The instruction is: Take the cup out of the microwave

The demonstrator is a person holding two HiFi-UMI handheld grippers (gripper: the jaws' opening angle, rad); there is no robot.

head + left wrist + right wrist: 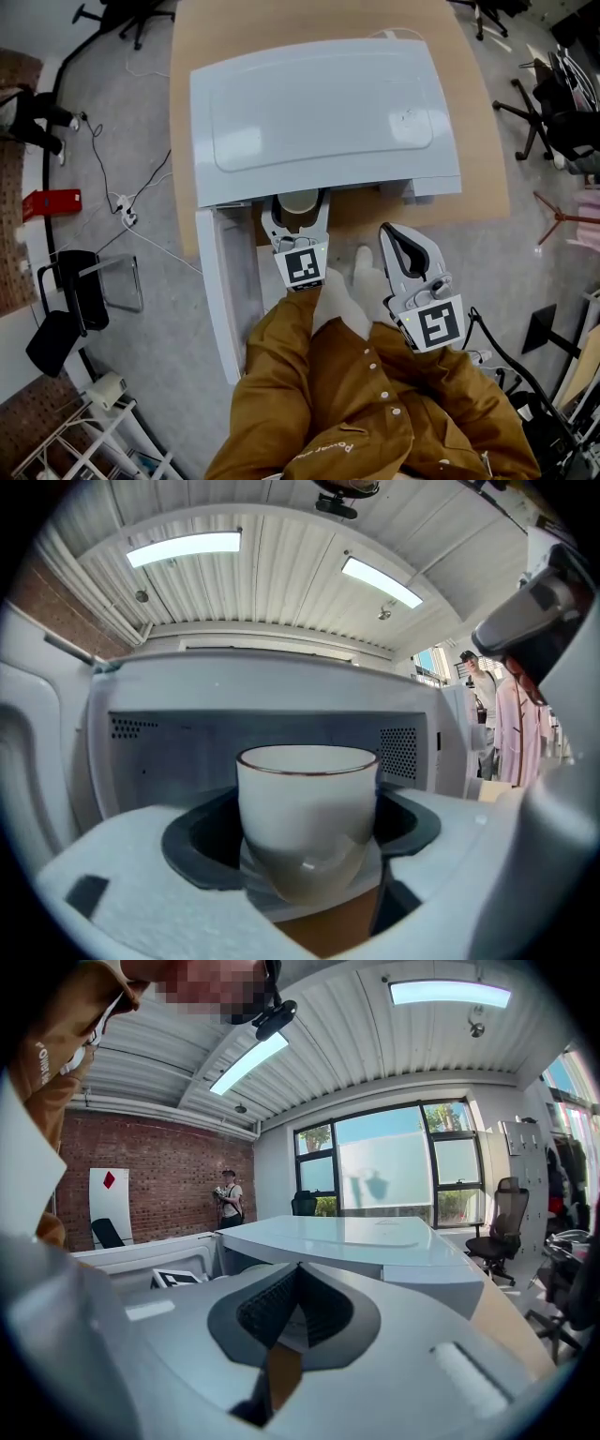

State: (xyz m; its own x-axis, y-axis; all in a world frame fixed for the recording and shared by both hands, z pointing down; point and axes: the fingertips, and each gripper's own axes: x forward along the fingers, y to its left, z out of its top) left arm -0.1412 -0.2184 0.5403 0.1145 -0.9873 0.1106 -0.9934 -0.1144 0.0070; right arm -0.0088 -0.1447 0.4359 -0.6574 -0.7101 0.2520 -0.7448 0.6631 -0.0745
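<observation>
Holding: cup [307, 808], white with a thin brown rim, upright, in my left gripper [297, 214].
Left jaws: spread wide, dark pads [202, 841] pressed on the cup's two sides, so I'm clamped on it.
Cup position: at the open front of the microwave [323, 117], just under its front top edge in the head view. In the left gripper view the cavity's back wall is straight behind it.
Under cup: a strip of wood colour shows below the base. I can't tell if the base touches anything.
Other hand: my right gripper [394, 236], jaws together, nothing between them.
Its position: in front of the microwave, toward its right front corner, apart from the cup, tip aimed at the microwave's front.
Hinge side: door [220, 281] swung fully open at the microwave's left front, sticking out toward me.
Support: wooden table [478, 178] under the microwave, bare edge showing to the microwave's right.
Arms: white gloves [339, 298] and brown sleeves [375, 403], in front of the microwave, behind both grippers.
</observation>
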